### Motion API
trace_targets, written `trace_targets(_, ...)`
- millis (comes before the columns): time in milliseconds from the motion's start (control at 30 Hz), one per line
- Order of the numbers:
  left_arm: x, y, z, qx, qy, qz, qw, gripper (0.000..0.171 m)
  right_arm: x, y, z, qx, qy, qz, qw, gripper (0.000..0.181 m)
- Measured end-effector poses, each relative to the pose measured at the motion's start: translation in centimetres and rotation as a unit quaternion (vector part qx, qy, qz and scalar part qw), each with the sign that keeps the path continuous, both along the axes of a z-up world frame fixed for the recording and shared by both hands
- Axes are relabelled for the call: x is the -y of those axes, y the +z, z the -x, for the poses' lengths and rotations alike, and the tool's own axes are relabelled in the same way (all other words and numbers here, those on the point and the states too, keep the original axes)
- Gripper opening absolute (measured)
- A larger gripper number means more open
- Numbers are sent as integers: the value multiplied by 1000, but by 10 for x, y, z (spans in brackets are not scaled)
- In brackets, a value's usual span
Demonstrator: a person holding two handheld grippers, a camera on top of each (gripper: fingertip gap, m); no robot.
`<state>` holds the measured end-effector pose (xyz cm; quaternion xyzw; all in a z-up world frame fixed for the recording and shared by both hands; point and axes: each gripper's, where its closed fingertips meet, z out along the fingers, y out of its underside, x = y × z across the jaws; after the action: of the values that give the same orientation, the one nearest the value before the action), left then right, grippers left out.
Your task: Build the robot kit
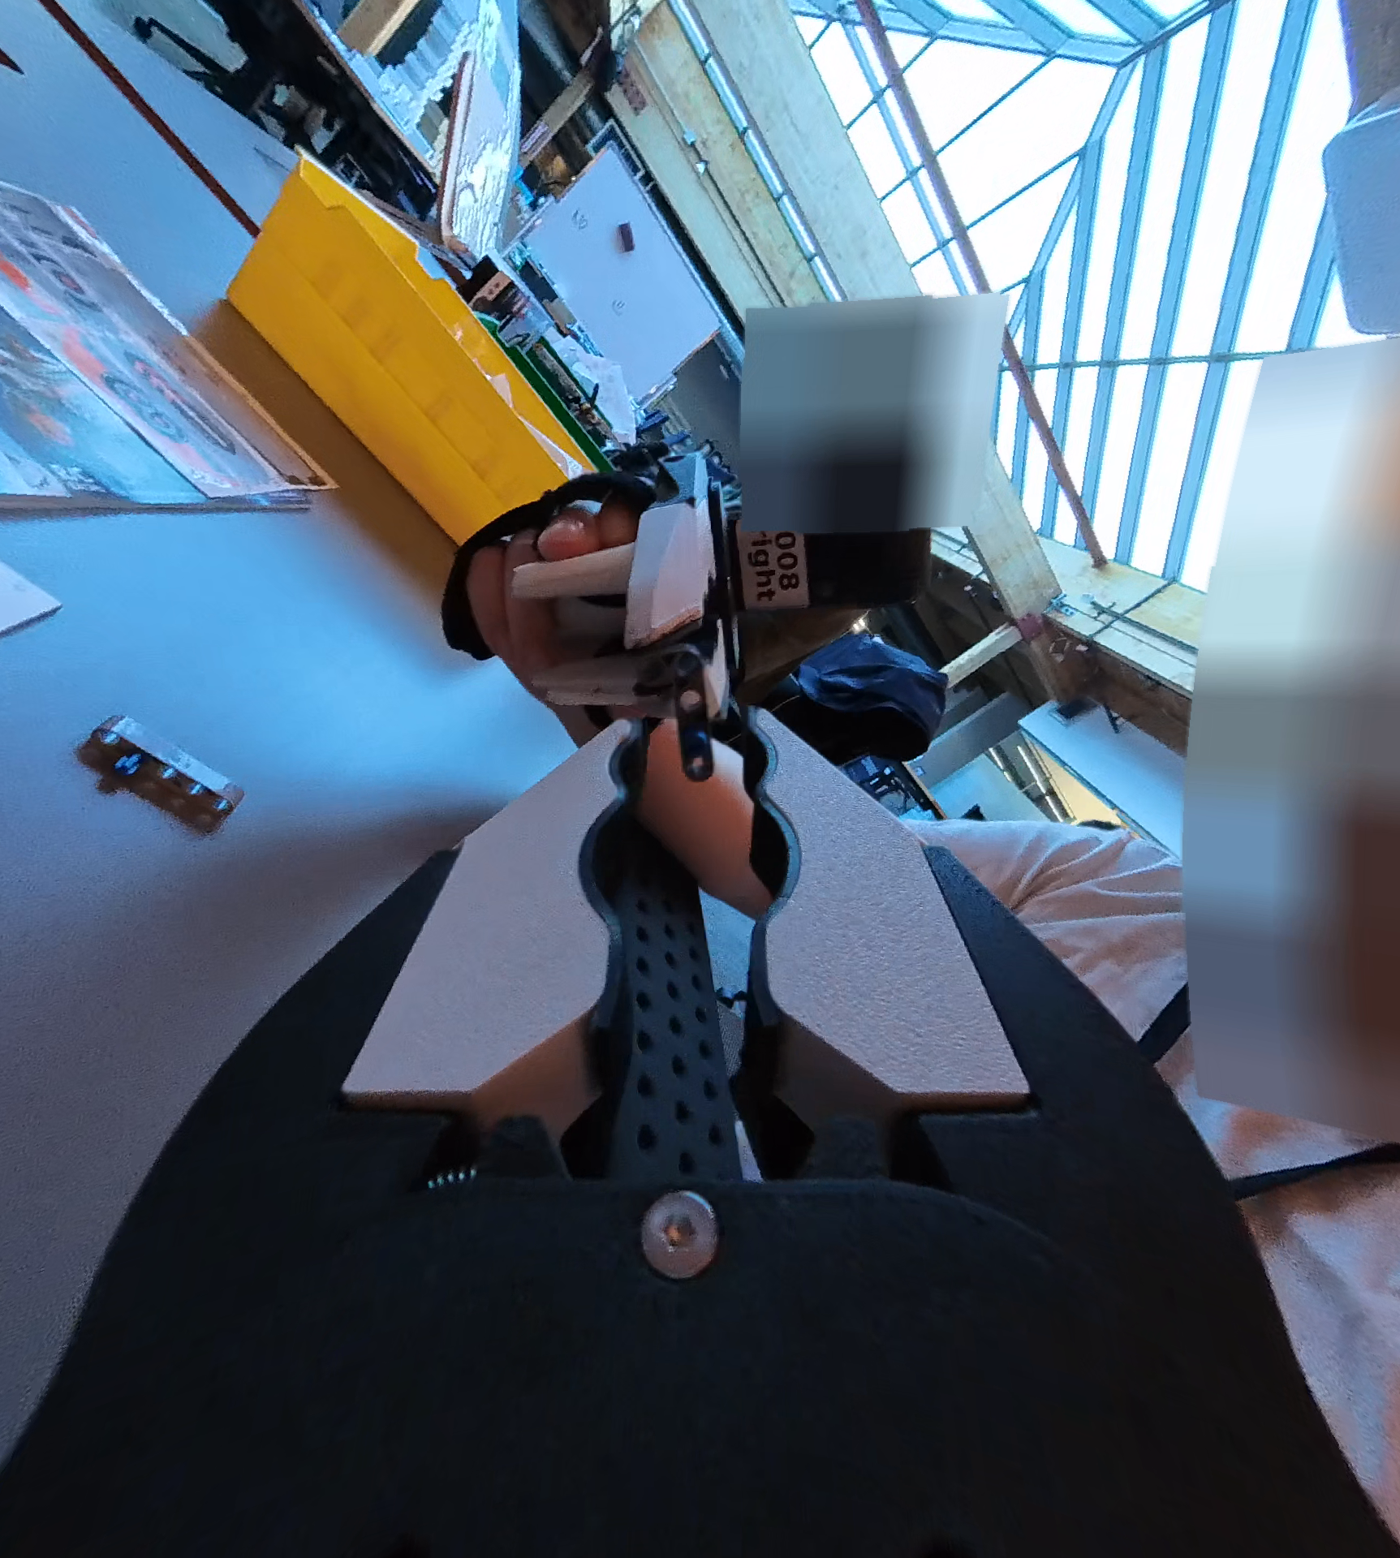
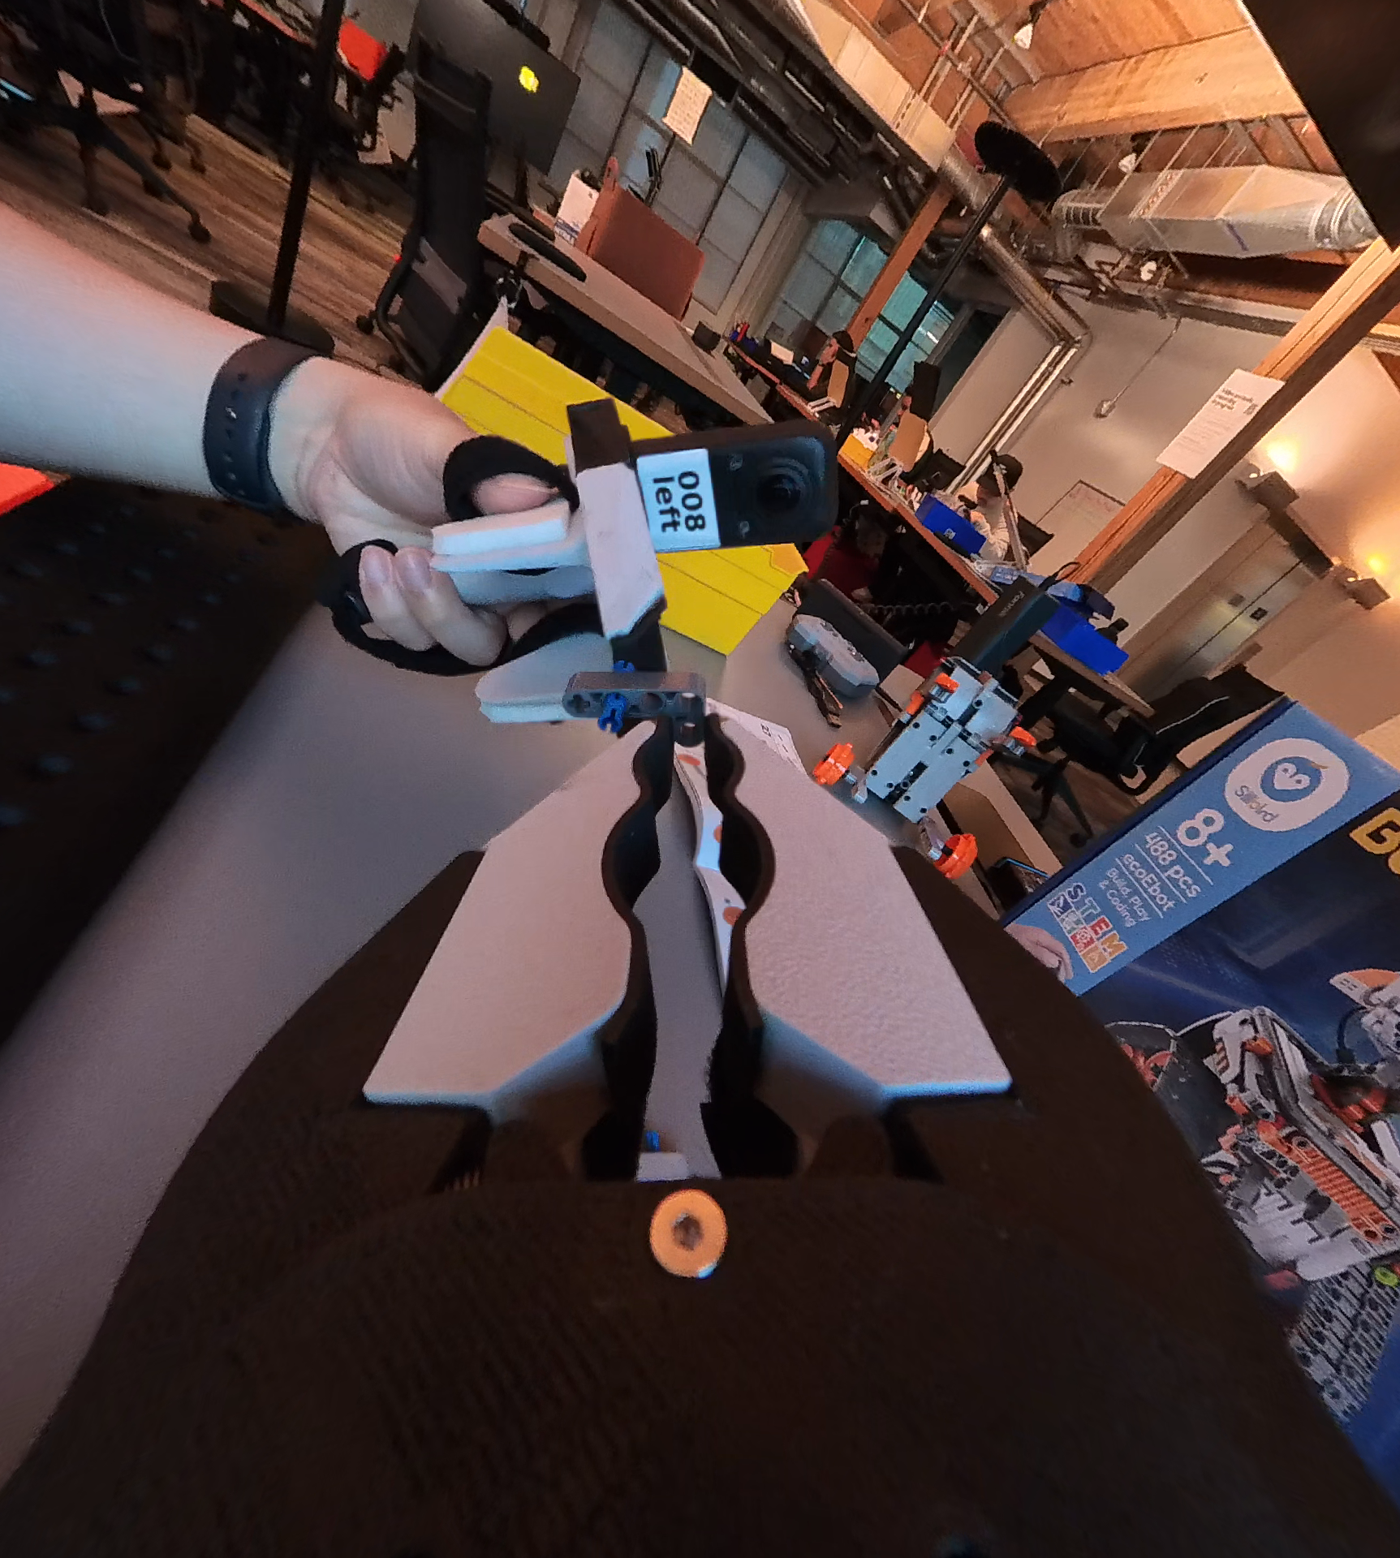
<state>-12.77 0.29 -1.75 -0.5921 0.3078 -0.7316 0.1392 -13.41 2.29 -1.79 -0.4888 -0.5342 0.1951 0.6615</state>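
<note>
Table [image 2: 342,843]: pale grey top, running under both hands.
Box [image 2: 1270,1012]: blue building-set carton at 4 o'clock in the right wrist view.
Yellow bin [image 1: 393,337]: at 11 o'clock in the left wrist view, behind the hands.
Model [image 2: 941,742]: grey-and-orange part-built assembly standing at 2 o'clock, well clear of the hands.
Left gripper [image 1: 689,742]: closed to a narrow slit, pinching one end of the grey beam [image 2: 637,700] in mid-air above the table.
Right gripper [image 2: 683,746]: nearly closed, tips at the beam's other end; I cannot tell if it truly clamps.
Loose brick [image 1: 161,771]: lies alone at 9 o'clock.
Risk: with only end-holds, I'd judge uneven pulling could twist the beam free and drop it.
</note>
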Motion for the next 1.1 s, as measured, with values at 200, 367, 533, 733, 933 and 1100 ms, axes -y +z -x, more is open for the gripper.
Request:
trace_targets(200,-2,-8,-4,-25,0,-17,1000,4,-4,-6,-3,18,-12,-10,1000,6)
trace_targets(367,-2,-10,-8,-33,-6,-32,999,4,-6,-5,-4,14,-16,-12,1000,6)
trace_targets(533,-24,-4,-5,-26,38,-75,996,4,-23,-13,-38,-7,-38,127,991,47)
trace_targets(733,-78,-11,0,-9,89,-41,995,4,-29,-96,-64,87,-41,275,957,62)
trace_targets(933,-87,-25,-4,4,84,-12,996,4,-36,-133,-60,163,-45,334,927,59)
trace_targets(1100,-83,-28,0,6,74,-1,997,4,-40,-141,-56,199,-34,317,927,44)
